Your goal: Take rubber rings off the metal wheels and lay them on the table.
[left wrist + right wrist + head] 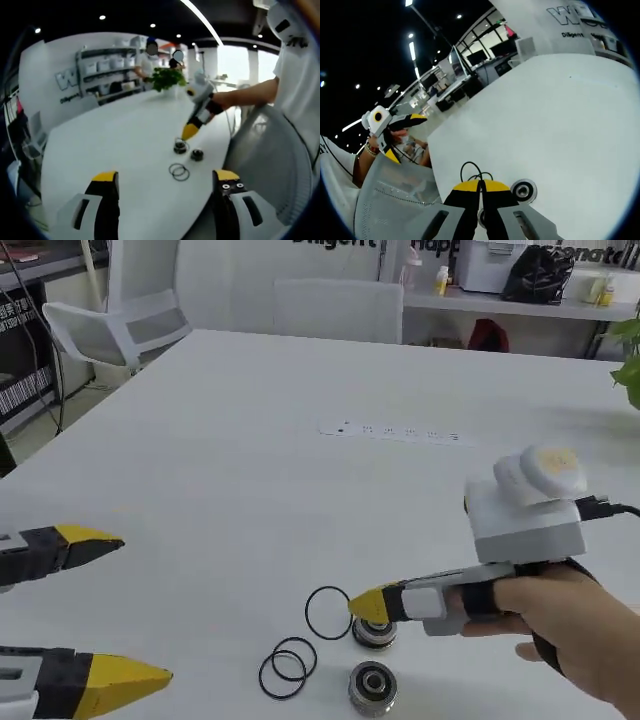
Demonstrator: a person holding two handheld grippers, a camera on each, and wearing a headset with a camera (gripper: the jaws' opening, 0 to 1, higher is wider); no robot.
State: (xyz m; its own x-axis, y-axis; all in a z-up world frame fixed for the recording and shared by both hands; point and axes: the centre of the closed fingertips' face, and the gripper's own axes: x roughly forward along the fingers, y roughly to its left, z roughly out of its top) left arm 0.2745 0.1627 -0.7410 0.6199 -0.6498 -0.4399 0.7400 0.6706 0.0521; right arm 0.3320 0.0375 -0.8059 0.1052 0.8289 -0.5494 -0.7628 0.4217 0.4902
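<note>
On the table (250, 440), three rubber rings (290, 665) lie free; the right gripper (362, 604), jaws closed, meets one metal wheel (373, 633); the left gripper (146, 609) gapes open.

My left gripper (146, 608) hangs over the tabletop's (250, 440) near left corner, its two yellow-tipped jaws spread wide, one above the other in the head view. My right hand (562, 630) reaches in from the right and holds my right gripper (372, 605) pointing left by the near edge, jaws pressed together, tips angled down toward the surface
</note>
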